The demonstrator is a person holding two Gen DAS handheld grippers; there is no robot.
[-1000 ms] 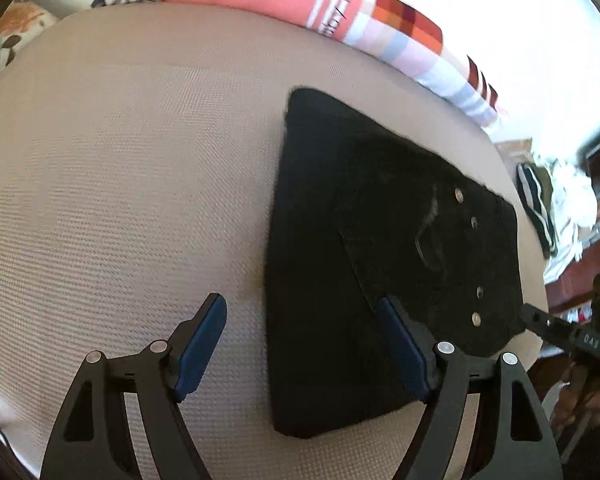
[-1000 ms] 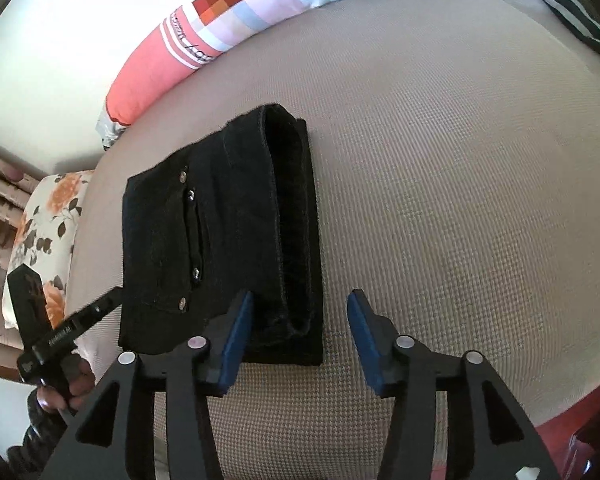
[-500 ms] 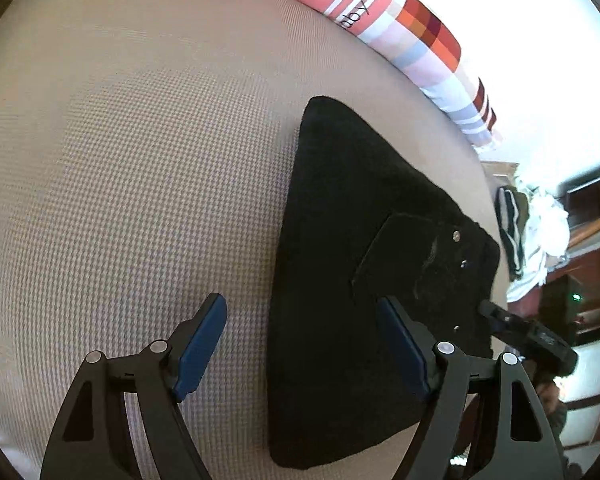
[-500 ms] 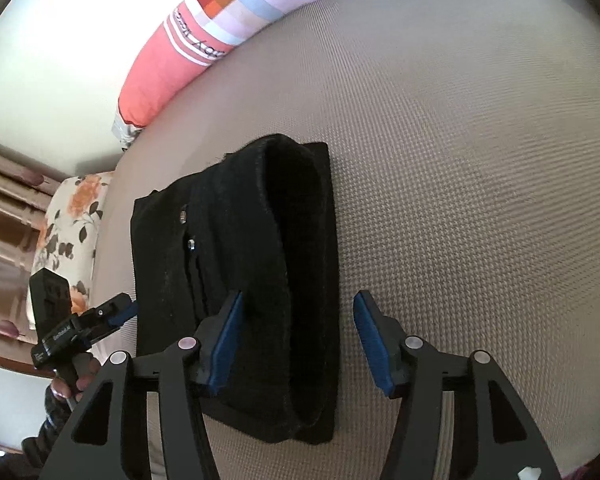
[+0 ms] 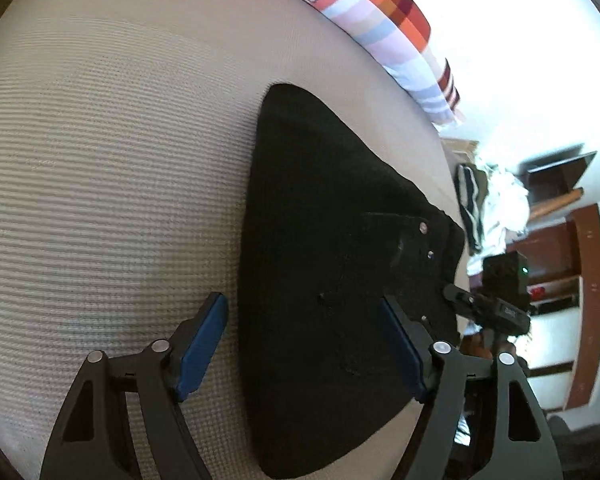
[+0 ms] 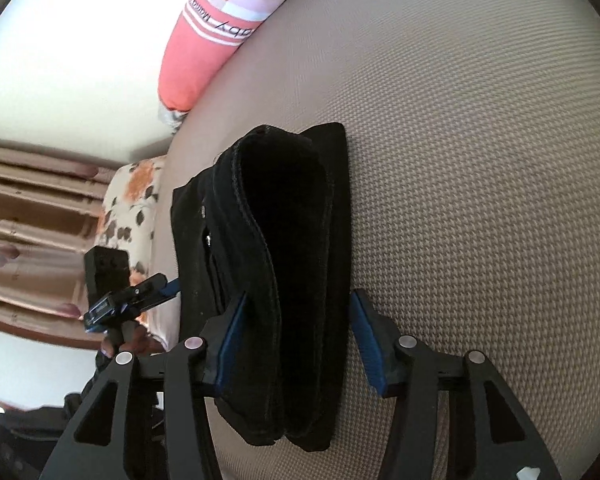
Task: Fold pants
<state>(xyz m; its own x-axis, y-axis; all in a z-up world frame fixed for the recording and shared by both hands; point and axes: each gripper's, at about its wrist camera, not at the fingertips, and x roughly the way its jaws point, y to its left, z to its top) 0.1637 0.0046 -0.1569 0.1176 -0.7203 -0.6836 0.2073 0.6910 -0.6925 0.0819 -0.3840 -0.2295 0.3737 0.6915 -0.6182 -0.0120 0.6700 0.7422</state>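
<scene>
Black pants [image 5: 320, 220] lie folded on a beige mattress [image 5: 100, 160], metal rivets showing near one end. My left gripper [image 5: 300, 312] hangs low over the pants' near edge. One blue pad [image 5: 204, 340] is over bare mattress and the other is above the cloth. Its jaws are closing and no pad presses on the cloth. In the right wrist view the thick rolled end of the pants [image 6: 296, 220] sits between the pads of my right gripper [image 6: 298, 312]. Those jaws are also closing, with no clear squeeze. Each view shows the other gripper [image 5: 488, 312] [image 6: 140, 292] at the far side.
A striped pink and checked bolster [image 5: 380, 12] [image 6: 220, 28] lies along the mattress's far side. A floral pillow [image 6: 132, 200] sits past the pants. A pile of clothes [image 5: 488, 200] and wooden furniture stand beyond the mattress edge.
Both grippers have come in closer and tipped down over the pants. The folded end now lies between the right pads, and the left pads straddle the pants' edge.
</scene>
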